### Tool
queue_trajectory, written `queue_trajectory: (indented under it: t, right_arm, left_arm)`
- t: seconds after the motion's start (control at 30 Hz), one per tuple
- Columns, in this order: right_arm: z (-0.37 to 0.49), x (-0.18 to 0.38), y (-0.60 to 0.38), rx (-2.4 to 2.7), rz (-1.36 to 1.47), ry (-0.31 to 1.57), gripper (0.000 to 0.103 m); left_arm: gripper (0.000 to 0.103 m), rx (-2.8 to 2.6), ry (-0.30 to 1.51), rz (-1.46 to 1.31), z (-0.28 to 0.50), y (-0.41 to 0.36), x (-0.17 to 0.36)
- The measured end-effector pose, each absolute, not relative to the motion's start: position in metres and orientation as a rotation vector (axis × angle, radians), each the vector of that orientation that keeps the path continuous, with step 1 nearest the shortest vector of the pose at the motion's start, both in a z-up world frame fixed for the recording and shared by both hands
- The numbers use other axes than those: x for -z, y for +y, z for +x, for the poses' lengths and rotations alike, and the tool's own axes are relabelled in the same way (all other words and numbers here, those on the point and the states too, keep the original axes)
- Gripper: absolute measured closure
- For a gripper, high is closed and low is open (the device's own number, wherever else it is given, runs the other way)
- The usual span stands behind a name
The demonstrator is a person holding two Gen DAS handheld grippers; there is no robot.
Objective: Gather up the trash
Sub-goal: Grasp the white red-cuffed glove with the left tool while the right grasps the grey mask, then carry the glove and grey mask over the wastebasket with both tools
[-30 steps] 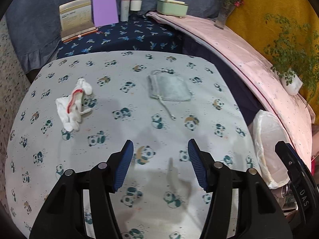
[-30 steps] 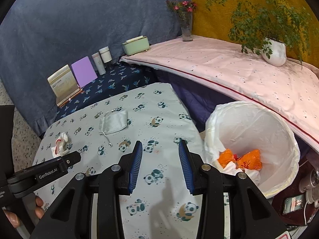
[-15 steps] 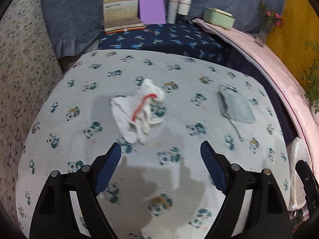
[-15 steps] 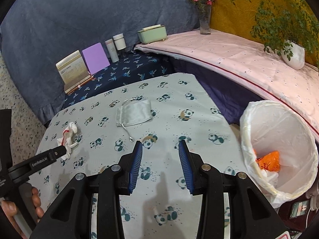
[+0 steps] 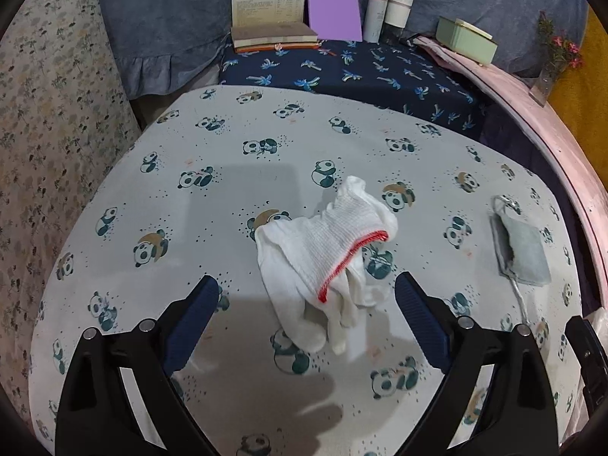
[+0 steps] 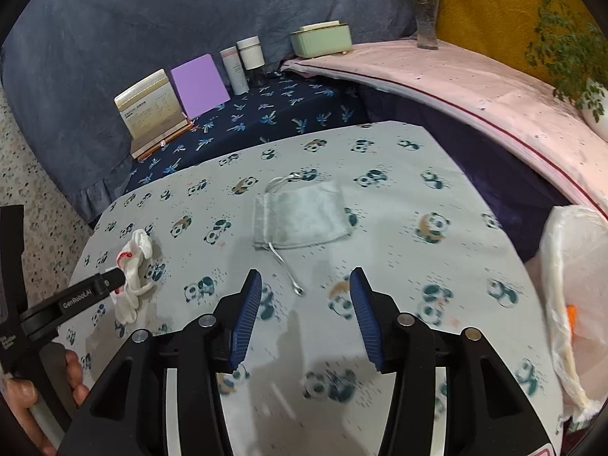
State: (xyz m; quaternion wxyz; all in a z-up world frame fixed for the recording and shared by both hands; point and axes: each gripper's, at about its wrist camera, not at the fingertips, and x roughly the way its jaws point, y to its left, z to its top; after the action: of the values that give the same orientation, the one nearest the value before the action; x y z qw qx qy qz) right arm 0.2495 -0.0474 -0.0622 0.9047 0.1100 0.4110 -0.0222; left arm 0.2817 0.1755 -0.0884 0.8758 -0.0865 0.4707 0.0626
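A crumpled white glove with a red hem (image 5: 330, 254) lies on the panda-print table (image 5: 228, 174). My left gripper (image 5: 306, 296) is wide open, its jaws on either side of the glove's near end, not touching it. A grey drawstring pouch (image 5: 522, 250) lies to the right. In the right wrist view my right gripper (image 6: 306, 288) is open and empty above the table, with the pouch (image 6: 304, 216) just ahead and the glove (image 6: 136, 266) far left beside the left gripper (image 6: 91, 290). A bin with a white liner (image 6: 570, 277) stands at the table's right edge.
A raised dark-blue shelf (image 5: 342, 72) behind the table holds a booklet (image 5: 266, 11), a purple card (image 5: 334, 9), two bottles (image 5: 385, 15) and a green box (image 5: 465, 40). A pink-covered ledge (image 6: 475, 87) with a flower vase (image 6: 425, 11) and potted plant (image 6: 570, 45) runs along the right.
My left gripper has moved left and closer to the glove and opened wider. My right gripper has swung left from the bin toward the pouch and opened wider.
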Motion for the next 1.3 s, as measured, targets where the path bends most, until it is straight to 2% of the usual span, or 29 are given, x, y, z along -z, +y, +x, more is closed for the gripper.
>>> queue_trajectory:
  t: [0.13, 0.2, 0.27, 0.3, 0.37, 0.47, 0.57, 0.67, 0.7, 0.8, 1.3]
  right_arm:
    - [0.277, 0.073, -0.037, 0.027, 0.222, 0.861, 0.054]
    - [0.289, 0.079, -0.032, 0.022, 0.218, 0.867, 0.053]
    - [0.301, 0.086, -0.028, 0.018, 0.216, 0.877, 0.053]
    - [0.306, 0.089, -0.027, 0.017, 0.216, 0.881, 0.053]
    - [0.315, 0.095, -0.025, 0.020, 0.214, 0.890, 0.053]
    - [0.326, 0.104, -0.024, 0.024, 0.222, 0.910, 0.053]
    - [0.333, 0.112, -0.025, 0.034, 0.226, 0.926, 0.054]
    - [0.335, 0.114, -0.027, 0.038, 0.228, 0.930, 0.073]
    - [0.334, 0.114, -0.028, 0.025, 0.242, 0.934, 0.084]
    - [0.325, 0.109, -0.032, 0.036, 0.239, 0.924, 0.092]
    - [0.242, 0.044, -0.092, 0.111, 0.289, 0.810, 0.093]
  left_arm:
    - [0.015, -0.137, 0.995, -0.211, 0.292, 0.180, 0.098]
    - [0.026, -0.130, 1.007, -0.225, 0.296, 0.180, 0.102]
    - [0.047, -0.099, 1.033, -0.240, 0.300, 0.180, 0.107]
    - [0.049, -0.095, 1.041, -0.241, 0.301, 0.179, 0.109]
    - [0.063, -0.090, 1.031, -0.226, 0.300, 0.176, 0.109]
    - [0.076, -0.060, 1.034, -0.218, 0.298, 0.169, 0.109]
    - [0.080, -0.034, 1.035, -0.216, 0.297, 0.163, 0.107]
    - [0.082, -0.011, 1.038, -0.211, 0.294, 0.156, 0.106]
    - [0.082, -0.002, 1.039, -0.209, 0.292, 0.153, 0.105]
    - [0.083, 0.029, 1.040, -0.201, 0.286, 0.143, 0.102]
    - [0.083, 0.175, 0.976, -0.131, 0.233, 0.068, 0.052]
